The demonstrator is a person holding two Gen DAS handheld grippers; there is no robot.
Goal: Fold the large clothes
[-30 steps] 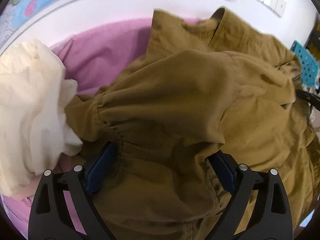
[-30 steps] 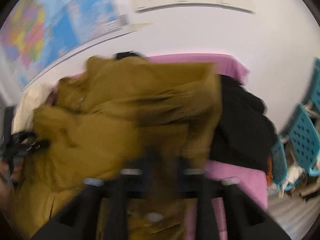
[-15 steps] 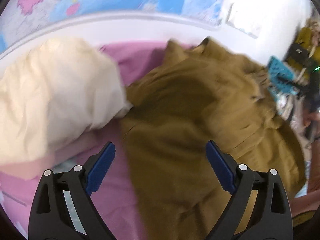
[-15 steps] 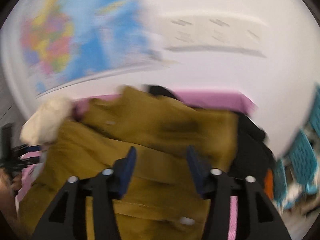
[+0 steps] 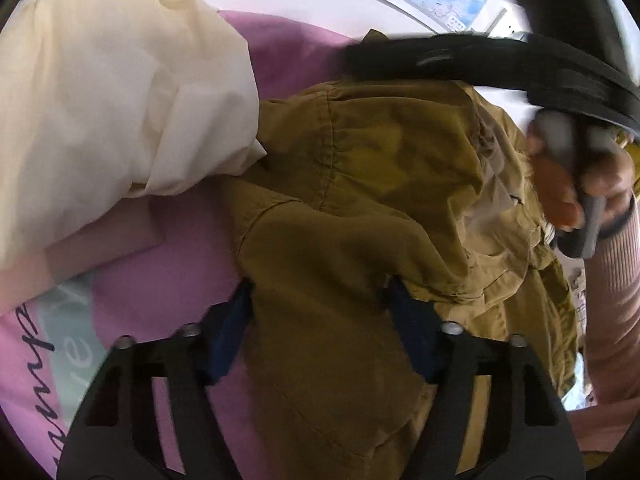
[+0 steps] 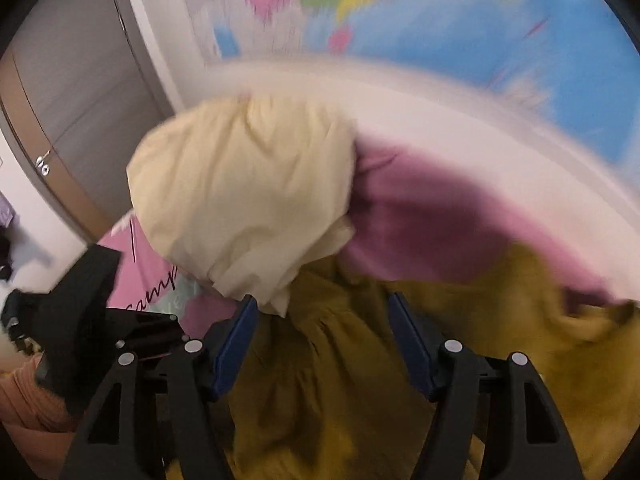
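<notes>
An olive-brown jacket [image 5: 360,184] lies rumpled on a pink sheet [image 5: 168,280]. In the left wrist view my left gripper [image 5: 320,312] is open, its blue pads either side of a fold of the jacket. In the right wrist view my right gripper [image 6: 322,328] is open over the jacket [image 6: 328,360], next to a cream garment [image 6: 240,200]. The right gripper also shows in the left wrist view [image 5: 480,68] above the jacket, held by a hand. The left gripper shows at the left in the right wrist view [image 6: 100,316].
A cream garment [image 5: 112,100] is heaped at the left on the pink sheet. A world map [image 6: 440,12] hangs on the white wall behind. A door [image 6: 60,120] is at the far left. The person's pink-sleeved arm [image 5: 612,300] is at the right.
My left gripper has dropped lower and closed in on a jacket fold, its jaws narrower. My right gripper has swung left toward the cream garment and now crosses above the jacket.
</notes>
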